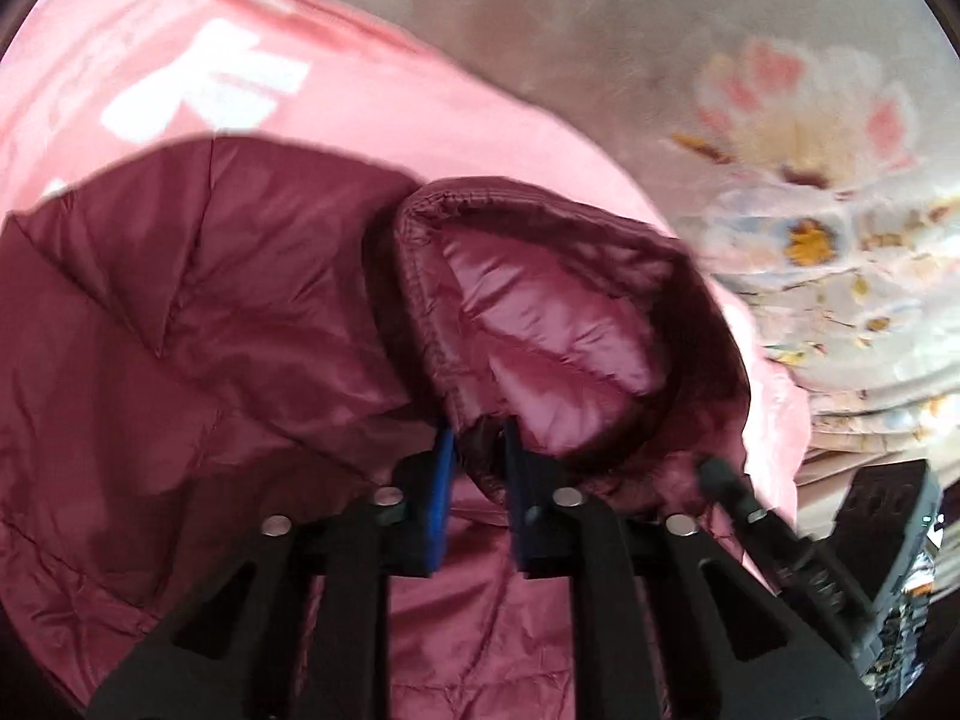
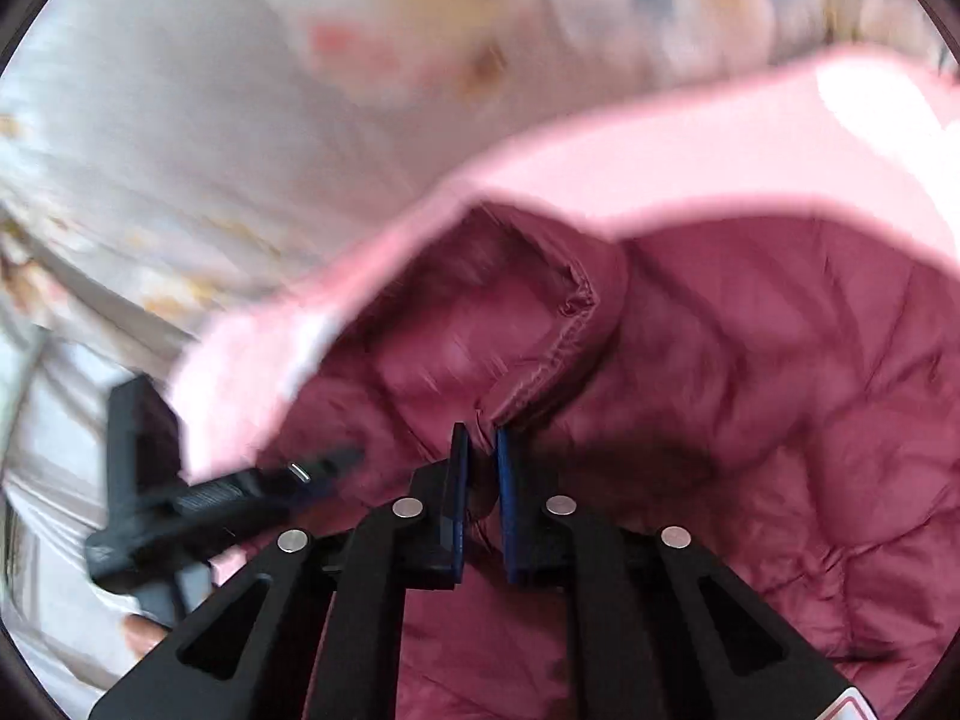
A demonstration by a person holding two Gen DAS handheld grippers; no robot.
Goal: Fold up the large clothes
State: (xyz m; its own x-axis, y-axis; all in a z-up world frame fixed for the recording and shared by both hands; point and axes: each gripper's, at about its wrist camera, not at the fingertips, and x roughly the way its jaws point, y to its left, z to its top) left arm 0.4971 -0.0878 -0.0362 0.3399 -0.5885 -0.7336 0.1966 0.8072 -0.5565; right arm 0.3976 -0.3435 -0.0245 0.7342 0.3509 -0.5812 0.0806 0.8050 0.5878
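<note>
Both the left gripper (image 1: pixel 480 468) and right gripper (image 2: pixel 483 468) pinch stitched edges of the maroon puffer jacket (image 1: pixel 180 330), which lies on a pink cloth (image 1: pixel 180 60). It looks light, puffy and slick (likely to slide), so hemmed seams hold best; the flowered bedding (image 1: pixel 780 120) lies beyond.

blurred — floral bedding (image 2: pixel 180 138) | jacket (image 2: pixel 780 390) cut off (lower edge)

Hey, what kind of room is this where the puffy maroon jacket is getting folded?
Probably a bedroom, on a bed. The maroon jacket lies on a pink cloth spread over a floral bedsheet, with what looks like folded floral bedding stacked beside it.
</note>
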